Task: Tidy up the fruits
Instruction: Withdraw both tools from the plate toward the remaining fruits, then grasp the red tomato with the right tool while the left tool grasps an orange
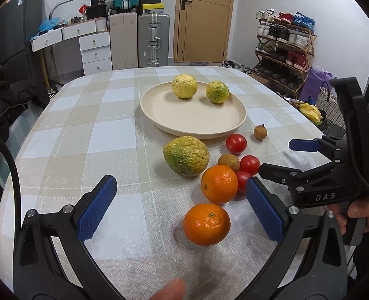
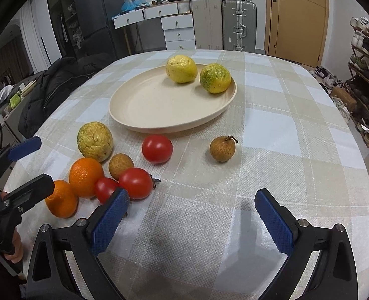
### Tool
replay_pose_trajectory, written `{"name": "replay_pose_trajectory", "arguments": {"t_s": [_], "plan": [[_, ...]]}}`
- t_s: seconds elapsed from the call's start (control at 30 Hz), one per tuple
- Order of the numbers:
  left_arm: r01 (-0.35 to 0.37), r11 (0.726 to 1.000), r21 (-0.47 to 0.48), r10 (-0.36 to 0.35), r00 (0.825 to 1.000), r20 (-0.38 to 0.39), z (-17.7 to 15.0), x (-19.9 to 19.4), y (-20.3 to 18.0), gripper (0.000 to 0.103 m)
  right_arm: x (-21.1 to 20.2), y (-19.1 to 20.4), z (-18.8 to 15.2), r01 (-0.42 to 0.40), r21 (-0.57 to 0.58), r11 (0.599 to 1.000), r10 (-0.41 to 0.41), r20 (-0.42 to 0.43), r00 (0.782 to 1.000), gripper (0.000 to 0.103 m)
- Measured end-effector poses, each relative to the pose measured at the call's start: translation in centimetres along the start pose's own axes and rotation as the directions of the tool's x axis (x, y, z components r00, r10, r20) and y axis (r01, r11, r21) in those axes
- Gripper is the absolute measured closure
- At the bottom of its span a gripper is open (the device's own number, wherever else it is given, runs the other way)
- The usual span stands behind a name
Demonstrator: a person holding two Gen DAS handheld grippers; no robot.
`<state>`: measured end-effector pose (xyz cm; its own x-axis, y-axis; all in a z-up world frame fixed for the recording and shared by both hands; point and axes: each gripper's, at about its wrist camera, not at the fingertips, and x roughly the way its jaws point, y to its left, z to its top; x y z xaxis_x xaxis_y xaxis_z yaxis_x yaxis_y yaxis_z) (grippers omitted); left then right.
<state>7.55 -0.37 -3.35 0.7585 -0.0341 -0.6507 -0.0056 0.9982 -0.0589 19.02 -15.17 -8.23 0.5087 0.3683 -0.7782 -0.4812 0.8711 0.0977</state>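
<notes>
While both tools gape empty, only the right view shows 3 whole tomatoes (image 2: pixel 136 183).

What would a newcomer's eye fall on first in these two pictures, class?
Probably the cream plate mid-table, with two wrinkled yellow-green fruits at its far edge. Next, the bright cluster in front of it: oranges, red tomatoes, and the open left gripper around the nearest orange.
</notes>
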Motion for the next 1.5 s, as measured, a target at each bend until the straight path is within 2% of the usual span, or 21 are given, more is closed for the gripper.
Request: {"name": "replay_pose_trajectory", "arguments": {"t_s": [0.53, 0.8, 0.9, 1.0, 1.07, 1.23, 1.4, 1.5], "plan": [[0.002, 1.0, 0.018, -0.001, 0.999, -0.044, -0.3, 0.8, -0.1, 0.001, 1.2, 0.9, 0.1, -0.01, -0.018, 1.0, 0.009, -0.052, 0.999, 0.0], [0.013, 1.0, -0.005, -0.014, 0.998, -0.064, -0.8, 0.8, 0.7, 0.001, 2.1, 1.8, 0.6, 0.019, -0.049, 0.999, -0.023, -0.073, 0.997, 0.0], [0.02, 1.0, 0.004, -0.02, 0.998, -0.067, -0.8, 0.8, 0.6, 0.001, 2.2, 2.0, 0.6, 0.024, -0.065, 0.998, -0.029, -0.072, 0.997, 0.004], [0.013, 1.0, 0.023, -0.012, 0.997, -0.073, -0.9, 0.9, 0.4, 0.001, 1.9, 2.2, 0.6, 0.005, -0.081, 0.997, -0.01, -0.057, 0.998, 0.018], [0.018, 0.999, 0.028, -0.016, 0.997, -0.078, -0.9, 0.9, 0.2, 0.001, 1.5, 2.7, 0.5, -0.031, -0.102, 0.994, 0.026, -0.049, 0.998, 0.032], [0.025, 0.999, 0.048, -0.021, 0.996, -0.084, -1.0, 0.8, -0.3, 0.001, 1.2, 3.7, 0.3, -0.054, -0.147, 0.988, 0.049, -0.039, 0.998, 0.05], [0.031, 0.997, 0.066, -0.024, 0.995, -0.099, -1.2, 1.1, -0.7, 0.001, 1.0, 3.9, 0.3, -0.078, -0.157, 0.985, 0.073, -0.036, 0.997, 0.055], [0.034, 0.996, 0.077, -0.025, 0.994, -0.111, -1.3, 1.3, -0.9, 0.001, 0.8, 3.6, 0.3, -0.122, -0.141, 0.982, 0.118, -0.037, 0.992, 0.064]]}}
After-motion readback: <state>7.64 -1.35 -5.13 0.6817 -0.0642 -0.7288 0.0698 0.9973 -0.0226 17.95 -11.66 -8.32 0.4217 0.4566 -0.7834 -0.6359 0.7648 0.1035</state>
